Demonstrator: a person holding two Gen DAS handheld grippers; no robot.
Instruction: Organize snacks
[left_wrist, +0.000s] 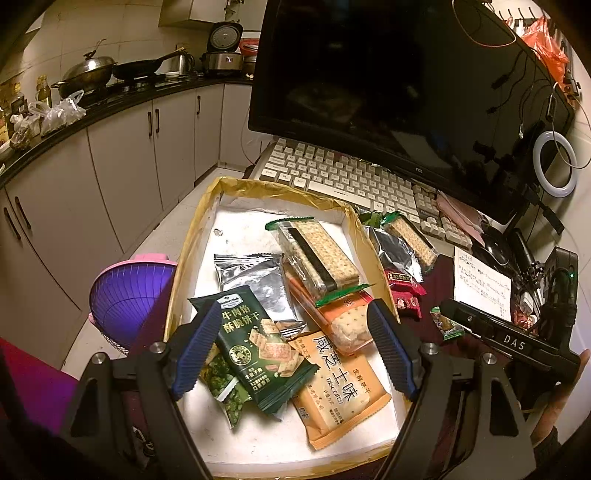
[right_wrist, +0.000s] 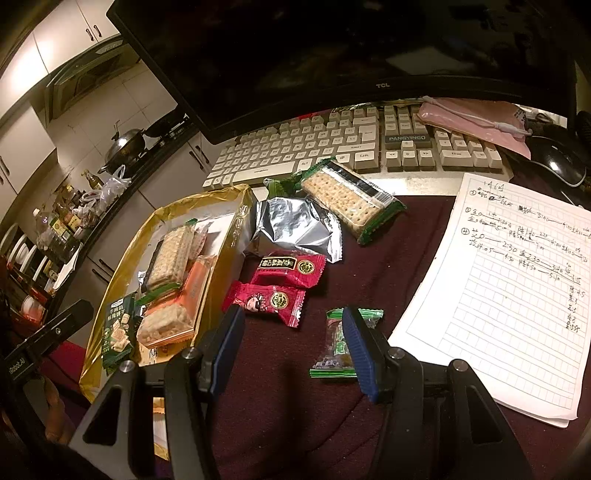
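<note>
A shallow cardboard box (left_wrist: 207, 218) with a white floor holds several snack packs: a dark green biscuit pack (left_wrist: 258, 343), an orange biscuit pack (left_wrist: 340, 391), a silver pack (left_wrist: 255, 280) and a clear cracker pack (left_wrist: 321, 254). My left gripper (left_wrist: 291, 350) hovers open over them, holding nothing. On the maroon cloth beside the box lie a silver pack (right_wrist: 295, 225), a cracker pack (right_wrist: 351, 199), two red candies (right_wrist: 291, 267) (right_wrist: 266, 301) and a small green candy (right_wrist: 338, 343). My right gripper (right_wrist: 295, 350) stands open above the cloth, its right finger over the green candy.
A keyboard (right_wrist: 332, 144) and a black monitor (left_wrist: 388, 74) stand behind the snacks. A sheet of handwritten grid paper (right_wrist: 509, 288) lies right of the candies. A purple basket (left_wrist: 129, 295) sits left of the box. Kitchen counter and cabinets run along the left.
</note>
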